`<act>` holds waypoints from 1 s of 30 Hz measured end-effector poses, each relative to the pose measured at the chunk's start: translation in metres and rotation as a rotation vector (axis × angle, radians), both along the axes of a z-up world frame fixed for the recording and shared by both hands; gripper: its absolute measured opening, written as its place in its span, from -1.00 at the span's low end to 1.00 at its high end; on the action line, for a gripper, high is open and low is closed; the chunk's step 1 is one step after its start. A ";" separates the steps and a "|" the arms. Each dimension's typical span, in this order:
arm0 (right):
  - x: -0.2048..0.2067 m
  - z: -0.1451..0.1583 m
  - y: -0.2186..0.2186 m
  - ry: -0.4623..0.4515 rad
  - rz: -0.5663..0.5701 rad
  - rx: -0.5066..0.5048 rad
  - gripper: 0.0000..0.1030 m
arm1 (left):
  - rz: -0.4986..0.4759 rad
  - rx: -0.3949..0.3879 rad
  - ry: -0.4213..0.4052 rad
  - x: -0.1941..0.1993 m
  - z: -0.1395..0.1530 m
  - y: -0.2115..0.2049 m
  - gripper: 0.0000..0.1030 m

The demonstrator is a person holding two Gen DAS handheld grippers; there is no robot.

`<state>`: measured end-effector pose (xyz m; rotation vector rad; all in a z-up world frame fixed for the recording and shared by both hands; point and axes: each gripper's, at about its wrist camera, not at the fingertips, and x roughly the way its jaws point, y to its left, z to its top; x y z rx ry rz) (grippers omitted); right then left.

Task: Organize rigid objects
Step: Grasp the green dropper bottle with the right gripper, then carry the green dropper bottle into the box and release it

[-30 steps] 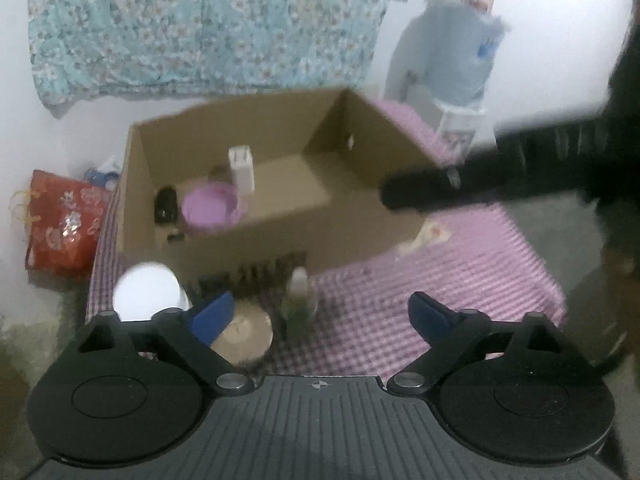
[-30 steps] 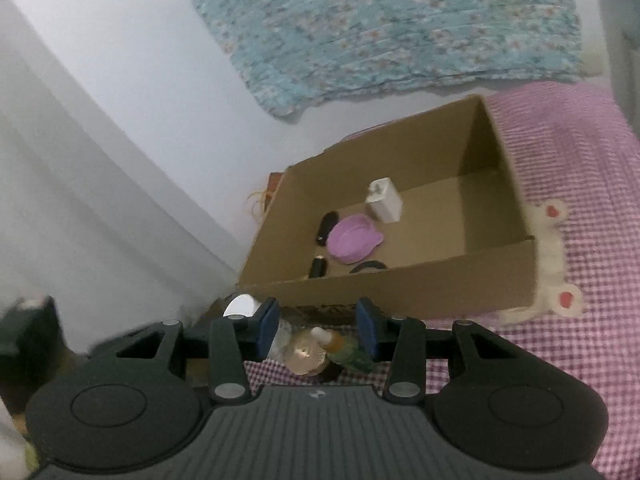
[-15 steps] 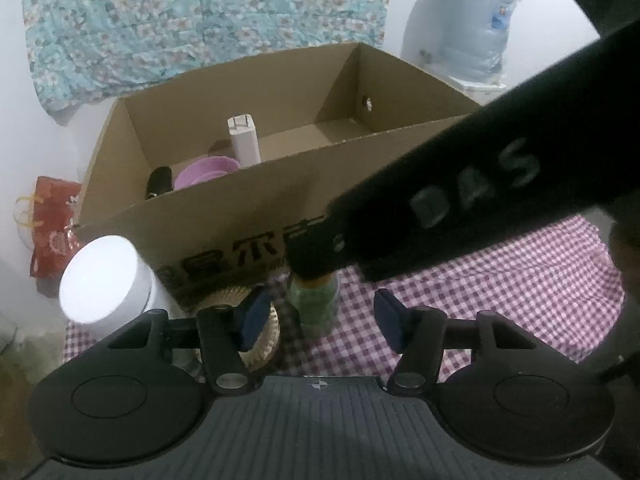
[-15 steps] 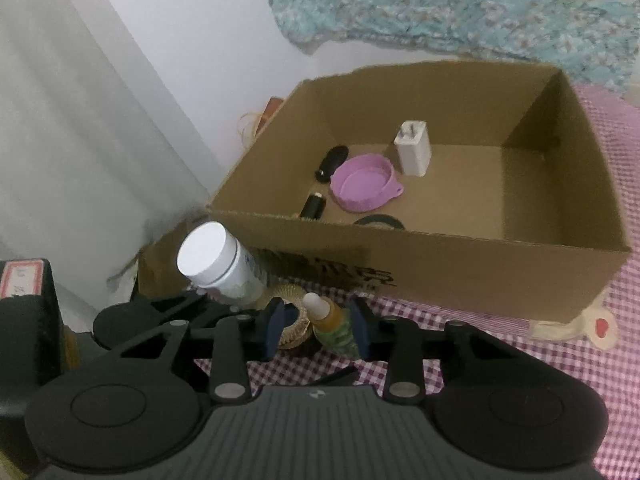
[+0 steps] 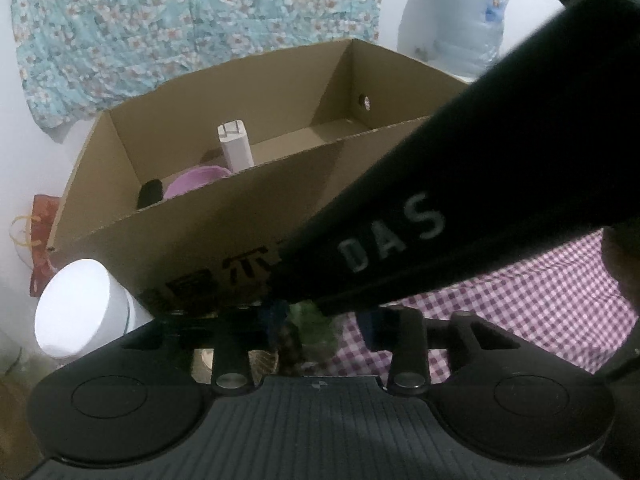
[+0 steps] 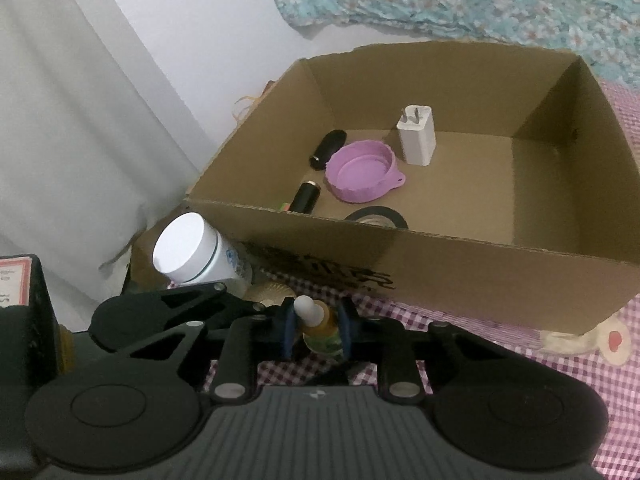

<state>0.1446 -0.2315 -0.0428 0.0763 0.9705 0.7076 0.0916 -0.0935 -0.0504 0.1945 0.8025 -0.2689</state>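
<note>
Between the blue pads of the right gripper (image 6: 315, 330) stands a small dropper bottle (image 6: 320, 330), upright, its white tip pointing up and its long axis crossing the line of the fingers squarely. The fingers have just been closing, and both pads now look pressed against the bottle's sides, so the grip reads as made. The bottle sits on the purple checked cloth (image 6: 460, 322) just in front of the near wall of the cardboard box (image 6: 460, 268).

The left gripper (image 5: 320, 326) has come to the same spot from the other side. Its fingers have also just been closing and stand narrow, with something green, likely the same bottle (image 5: 312, 326), in the gap; the dark body of the right gripper crosses that view, so whether its pads touch anything cannot be told.

Just left of the bottle stand a round golden tin (image 6: 272, 292) and a white-lidded jar (image 6: 188, 252). Inside the box lie a purple lid (image 6: 362, 176), a white charger (image 6: 416, 136) standing upright and two dark cylinders (image 6: 328, 148).

The box opening lies ahead of and above the bottle, so the coming move looks like a lift over the near wall, with the right hand holding it.
</note>
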 end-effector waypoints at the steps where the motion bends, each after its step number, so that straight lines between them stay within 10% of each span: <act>1: 0.000 0.000 -0.001 0.000 -0.005 0.000 -0.55 | 0.001 -0.008 0.002 0.000 0.000 0.001 -0.40; 9: -0.012 0.010 -0.004 -0.015 -0.011 0.000 -0.56 | 0.007 -0.044 -0.007 -0.009 0.014 0.003 -0.40; 20: -0.043 0.110 -0.017 -0.221 0.022 0.069 -0.55 | 0.029 -0.084 -0.178 -0.025 0.108 0.002 -0.40; 30: 0.041 0.124 -0.025 -0.175 0.059 0.137 -0.56 | 0.070 -0.117 -0.126 0.046 0.114 -0.004 -0.40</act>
